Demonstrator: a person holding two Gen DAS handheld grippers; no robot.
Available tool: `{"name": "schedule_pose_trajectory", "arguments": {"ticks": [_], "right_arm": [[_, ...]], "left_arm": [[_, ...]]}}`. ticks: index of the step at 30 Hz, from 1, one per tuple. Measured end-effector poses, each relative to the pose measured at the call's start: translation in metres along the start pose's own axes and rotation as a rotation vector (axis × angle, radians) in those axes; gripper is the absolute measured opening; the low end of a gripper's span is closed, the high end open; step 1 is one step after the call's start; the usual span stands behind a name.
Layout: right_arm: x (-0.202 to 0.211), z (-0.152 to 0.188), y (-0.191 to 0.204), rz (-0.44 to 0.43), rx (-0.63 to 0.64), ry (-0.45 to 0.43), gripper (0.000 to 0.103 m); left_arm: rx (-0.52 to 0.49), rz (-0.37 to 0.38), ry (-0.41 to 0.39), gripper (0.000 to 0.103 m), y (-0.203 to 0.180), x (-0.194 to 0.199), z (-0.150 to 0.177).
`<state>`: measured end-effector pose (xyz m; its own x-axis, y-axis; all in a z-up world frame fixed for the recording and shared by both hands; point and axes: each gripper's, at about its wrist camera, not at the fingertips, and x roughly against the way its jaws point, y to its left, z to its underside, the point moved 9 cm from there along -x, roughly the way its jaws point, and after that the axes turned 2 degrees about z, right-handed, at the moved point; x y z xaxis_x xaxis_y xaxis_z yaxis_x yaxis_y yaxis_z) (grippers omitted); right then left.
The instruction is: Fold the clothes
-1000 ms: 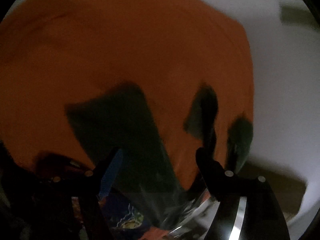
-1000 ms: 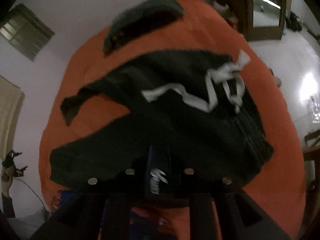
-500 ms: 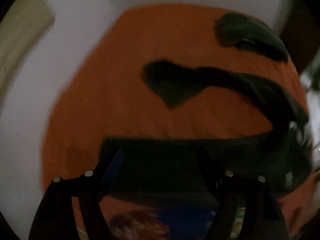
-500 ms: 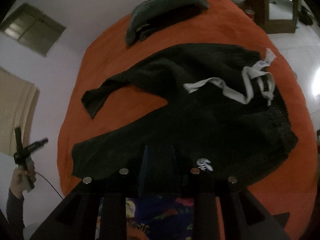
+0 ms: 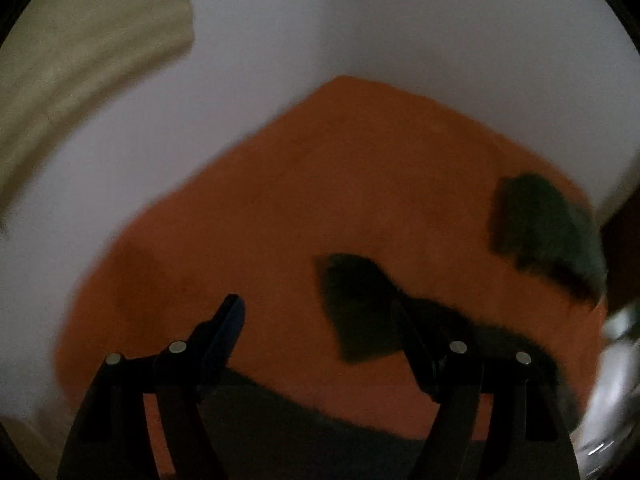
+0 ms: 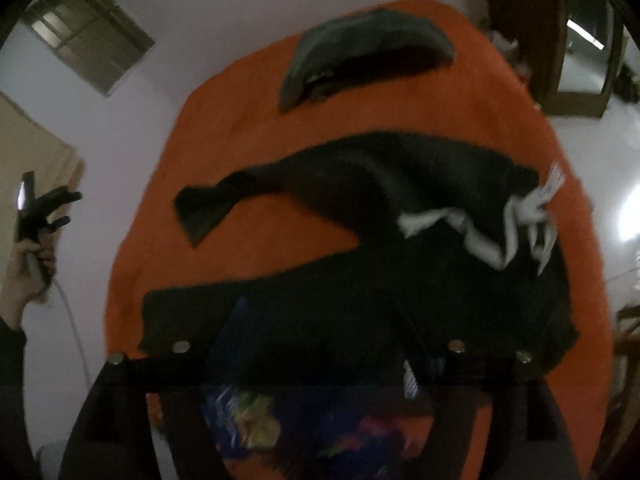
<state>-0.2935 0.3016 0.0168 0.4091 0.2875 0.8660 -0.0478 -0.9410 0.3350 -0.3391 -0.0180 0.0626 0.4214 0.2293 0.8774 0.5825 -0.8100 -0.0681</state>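
Hovering with fingers wide apart and holding nothing, the left gripper faces the orange bedspread; the right gripper, likewise spread, hangs over the black drawstring trousers lying flat there. Since a second ago the left view has swung up toward the white wall.

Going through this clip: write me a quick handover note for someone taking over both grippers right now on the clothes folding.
Left gripper: open, holds nothing, up over the orange cover.
Right gripper: open, holds nothing, above the near edge of the black pants.
The pants lie spread out on the cover, legs apart and pointing left, with the white drawstring loose at the waist on the right. A dark green folded garment sits at the far end.
Done: the pants are laid out.
Left: every fold. Probably bring one leg over the other first.
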Motion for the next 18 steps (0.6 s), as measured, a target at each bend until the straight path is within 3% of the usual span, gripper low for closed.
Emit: {"name": "schedule_pose_trajectory", "arguments": {"ticks": [5,8,10,15,18], "right_arm": [[-0.083,-0.031,-0.012,0.036,-0.042,0.078,0.074],[-0.121,-0.023,-0.011,-0.012,-0.028,0.107,0.074],[-0.136,-0.016,-0.009,0.004,0.035,0.094,0.074],[-0.16,-0.015,0.013,0.047,0.225,0.151,0.074],[-0.168,-0.04,0.043,0.028,0.316,0.116,0.078]], "left_arm": [[0.142,0.03,0.148,0.076,-0.016,-0.11,-0.009],[0.071,0.095,0.19,0.076,-0.036,-0.153,0.017],[0.023,0.139,0.218,0.076,-0.049,-0.182,0.034],[-0.025,0.145,0.222,0.076,-0.047,-0.201,0.048],[-0.033,0.164,0.209,0.076,-0.045,-0.208,0.05]]}}
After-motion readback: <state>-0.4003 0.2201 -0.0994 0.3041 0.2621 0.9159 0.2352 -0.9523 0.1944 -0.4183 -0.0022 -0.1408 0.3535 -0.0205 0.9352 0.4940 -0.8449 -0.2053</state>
